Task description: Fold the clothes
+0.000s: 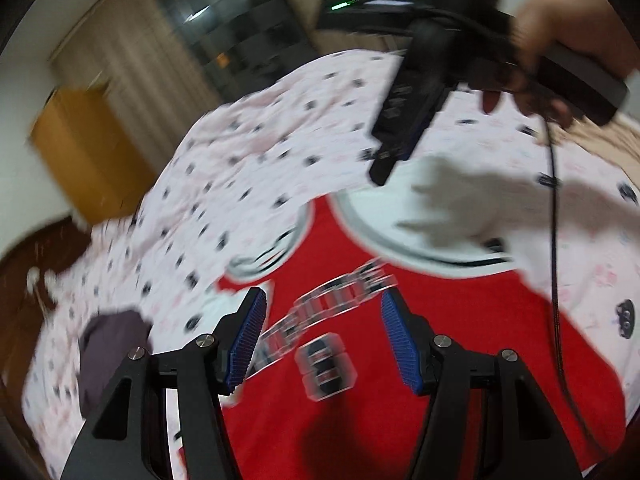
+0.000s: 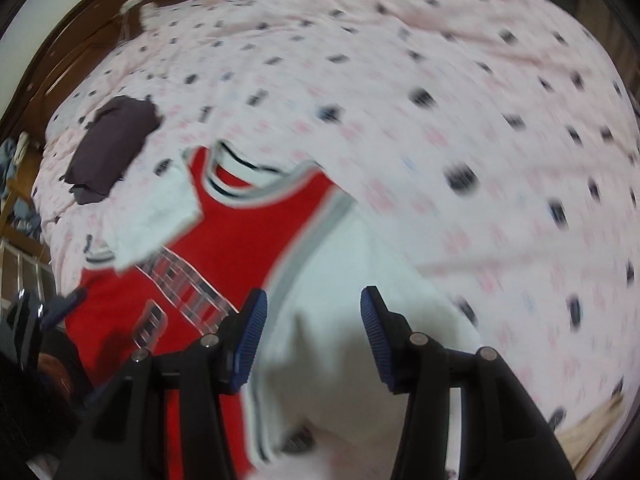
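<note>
Left wrist view: left tongs (image 1: 322,336) stood open and empty above the red jersey (image 1: 420,340), which lay flat on the pink patterned bedsheet (image 1: 248,152). A hand (image 1: 560,44) held the right tongs at 1 o'clock.

Right wrist view: right tongs (image 2: 312,332) stood open, gripping nothing, over the jersey's white sleeve (image 2: 360,280). A dark folded garment (image 2: 112,144) lay at 10 o'clock.

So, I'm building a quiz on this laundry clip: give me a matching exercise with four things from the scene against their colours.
Things:
1. jersey
2. bedspread
3. folded garment
4. gripper pads

Colours:
A. blue
B. pale pink with dark spots
C. red with white and grey trim
D. dark purplish grey

Pairs: 1-C, 2-B, 3-D, 4-A
</note>
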`<state>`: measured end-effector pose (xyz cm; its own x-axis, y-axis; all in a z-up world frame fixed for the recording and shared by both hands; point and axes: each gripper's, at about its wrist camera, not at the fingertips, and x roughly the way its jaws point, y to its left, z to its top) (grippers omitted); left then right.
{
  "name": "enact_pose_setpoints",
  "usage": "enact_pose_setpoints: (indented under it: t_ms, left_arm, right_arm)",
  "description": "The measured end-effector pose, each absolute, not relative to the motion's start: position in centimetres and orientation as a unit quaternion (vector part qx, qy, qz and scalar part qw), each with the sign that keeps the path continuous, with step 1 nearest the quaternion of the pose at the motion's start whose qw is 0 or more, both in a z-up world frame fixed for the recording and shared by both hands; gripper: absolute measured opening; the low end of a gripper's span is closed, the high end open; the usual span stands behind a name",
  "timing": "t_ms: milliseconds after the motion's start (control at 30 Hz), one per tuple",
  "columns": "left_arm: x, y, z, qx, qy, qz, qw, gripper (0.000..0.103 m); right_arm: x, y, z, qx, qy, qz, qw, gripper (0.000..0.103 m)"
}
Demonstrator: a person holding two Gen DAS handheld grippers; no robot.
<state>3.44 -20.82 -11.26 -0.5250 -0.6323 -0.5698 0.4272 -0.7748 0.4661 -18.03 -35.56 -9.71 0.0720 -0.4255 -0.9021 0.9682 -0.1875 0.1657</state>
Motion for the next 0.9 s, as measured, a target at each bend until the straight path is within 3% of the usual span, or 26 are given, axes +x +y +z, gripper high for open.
enact_pose_setpoints:
  t_ms: [433,900]
  left_arm:
    - [-3.6,-13.2,-14.7,0.386,-0.314,-0.819,0.285,0.055]
    - [-8.4,-15.0,-17.8,0.434,-0.293,-0.817,0.241,0.055]
  right_arm:
    - [-24.3,-27.7,-13.0,0.509,0.237,-0.62,0.548,0.053]
    - [-26.9,-27.2,-15.4,0.522,0.229,-0.607,0.554,0.053]
